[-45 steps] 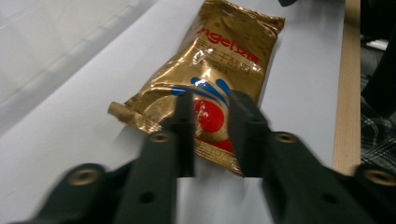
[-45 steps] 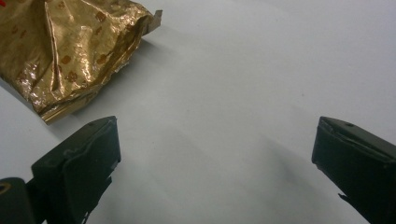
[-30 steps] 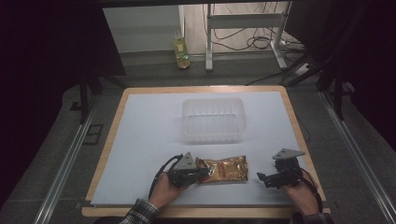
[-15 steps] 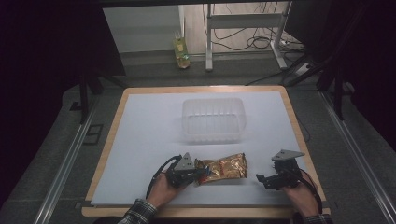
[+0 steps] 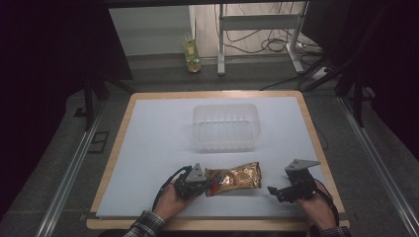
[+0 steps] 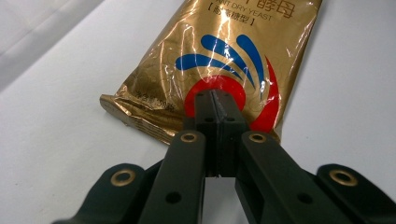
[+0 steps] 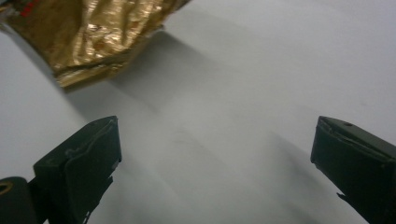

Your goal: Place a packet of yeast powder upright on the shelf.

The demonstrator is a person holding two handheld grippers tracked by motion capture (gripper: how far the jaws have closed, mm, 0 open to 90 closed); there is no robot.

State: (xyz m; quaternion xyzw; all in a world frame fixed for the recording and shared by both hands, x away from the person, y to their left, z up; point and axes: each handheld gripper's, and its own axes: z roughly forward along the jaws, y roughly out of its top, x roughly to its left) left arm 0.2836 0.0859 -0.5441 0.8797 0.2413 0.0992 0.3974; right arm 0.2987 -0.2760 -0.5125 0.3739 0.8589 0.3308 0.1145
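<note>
From above, we hold the left gripper (image 5: 206, 185) pinched shut on the near-left end of a gold yeast packet (image 5: 234, 177) lying flat on the white table (image 5: 148, 148), likely to lift it toward the clear tub (image 5: 225, 126) beyond.

Left gripper view: jaws meet on the packet's sealed edge.

Right gripper view: our right gripper (image 7: 215, 163) gapes wide over bare table, with free room beside the packet's far end.

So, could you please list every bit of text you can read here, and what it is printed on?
"NT DRY YEAST", cut off at the frame's top edge: on the gold pouch.
Chinese characters above and in brackets beneath it: too cropped to read.
Small print by the pouch's crimped end: blurred.
</note>
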